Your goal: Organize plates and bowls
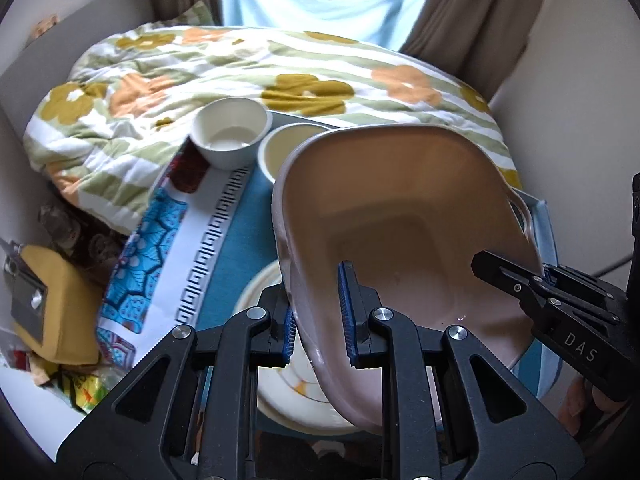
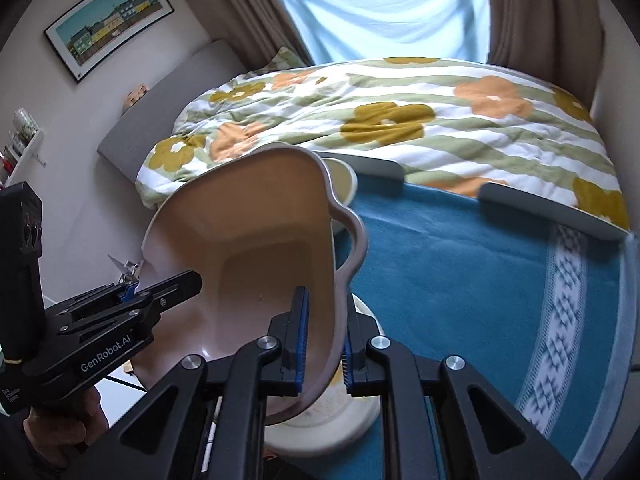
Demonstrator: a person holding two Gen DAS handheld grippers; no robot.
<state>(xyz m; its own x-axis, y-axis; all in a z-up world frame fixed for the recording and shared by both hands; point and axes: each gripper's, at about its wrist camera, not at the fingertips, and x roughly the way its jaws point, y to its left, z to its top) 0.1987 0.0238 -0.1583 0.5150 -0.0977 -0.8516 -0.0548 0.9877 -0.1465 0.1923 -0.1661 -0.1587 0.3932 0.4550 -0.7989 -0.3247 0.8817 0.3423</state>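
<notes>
A large pink baking dish (image 1: 404, 216) with side handles is held up between both grippers, tilted above a cream plate (image 1: 280, 396). My left gripper (image 1: 318, 328) is shut on the dish's left rim. My right gripper (image 2: 324, 348) is shut on its right rim, beside the handle (image 2: 354, 240); it also shows at the right of the left wrist view (image 1: 540, 276). The dish (image 2: 248, 248) and the plate (image 2: 340, 420) under it show in the right wrist view. Two cream bowls (image 1: 230, 130) (image 1: 284, 148) stand behind the dish.
A blue towel (image 2: 460, 280) covers a tray with a grey rim (image 2: 552, 208) on the bed. A flowered duvet (image 1: 240, 64) lies behind. A patterned cloth (image 1: 160, 240) and a yellow pouch (image 1: 52, 300) lie at the left.
</notes>
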